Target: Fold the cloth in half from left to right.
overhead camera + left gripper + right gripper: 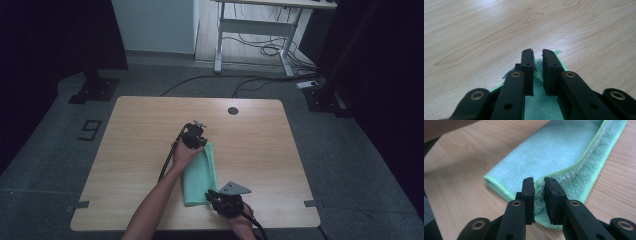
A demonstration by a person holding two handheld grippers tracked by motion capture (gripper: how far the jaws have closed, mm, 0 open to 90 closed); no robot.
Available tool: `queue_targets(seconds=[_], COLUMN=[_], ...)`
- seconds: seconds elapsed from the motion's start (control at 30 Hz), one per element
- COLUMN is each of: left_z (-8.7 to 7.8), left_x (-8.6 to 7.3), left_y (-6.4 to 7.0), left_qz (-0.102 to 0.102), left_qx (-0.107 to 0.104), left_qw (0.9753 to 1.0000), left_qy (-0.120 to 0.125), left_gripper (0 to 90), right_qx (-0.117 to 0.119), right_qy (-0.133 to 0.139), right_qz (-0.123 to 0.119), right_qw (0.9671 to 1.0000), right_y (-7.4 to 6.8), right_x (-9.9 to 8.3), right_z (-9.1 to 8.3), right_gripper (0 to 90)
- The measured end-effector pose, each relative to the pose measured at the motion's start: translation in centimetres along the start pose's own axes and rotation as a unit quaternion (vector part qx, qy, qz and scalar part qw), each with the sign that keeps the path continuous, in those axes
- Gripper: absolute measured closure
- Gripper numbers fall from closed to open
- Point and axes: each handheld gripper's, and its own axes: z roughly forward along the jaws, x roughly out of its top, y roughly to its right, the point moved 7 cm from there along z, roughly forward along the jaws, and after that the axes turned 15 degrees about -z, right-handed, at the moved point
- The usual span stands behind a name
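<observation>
A green cloth (200, 175) lies folded into a long strip on the wooden table (145, 120), running from the middle toward the near edge. My left gripper (200, 143) is at the strip's far end. In the left gripper view that gripper (537, 53) is shut on the cloth (536, 105) close to its corner, with fluff pinched between the jaws. My right gripper (211, 194) is at the near end. Seen in the right gripper view, it (539, 181) is shut on the upper layer's edge, and the cloth (554, 150) stretches away beyond it.
A round cable hole (233, 110) sits near the table's far edge. Bare wood surrounds the cloth on both sides. On the floor beyond are a white desk frame (255, 30), loose cables (265, 50), black stand bases (94, 90) and a "9" mark (89, 130).
</observation>
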Motion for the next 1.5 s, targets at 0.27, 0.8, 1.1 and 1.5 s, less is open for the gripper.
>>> queue_targets(seconds=[0.27, 0.8, 1.1, 1.5], left_z=[-0.7, -2.8, -3.5, -5.1], left_x=[0.4, 1.0, 0.3, -1.8], left_y=[-0.5, -0.4, -0.9, -2.2], left_qz=[-0.007, 0.001, 0.005, 0.025], left_qx=[0.008, -0.003, 0.001, -0.012], left_qw=[0.9998, 0.9991, 0.9993, 0.9994], left_qy=[0.014, 0.041, 0.036, 0.022], left_gripper=[68.6, 45.5, 44.2, 70.5], right_qx=[-0.026, -0.048, -0.046, -0.023], right_qy=[-0.010, -0.027, -0.026, 0.006], right_qz=[0.000, -0.004, -0.009, -0.014], right_qw=[0.9996, 0.9985, 0.9986, 0.9996], right_y=[0.9, 1.6, 1.5, 1.9], right_x=[-0.7, -1.3, -1.0, 2.0], right_z=[-0.7, -1.4, -1.6, -0.8], right_gripper=[67.1, 62.4, 62.3, 62.6])
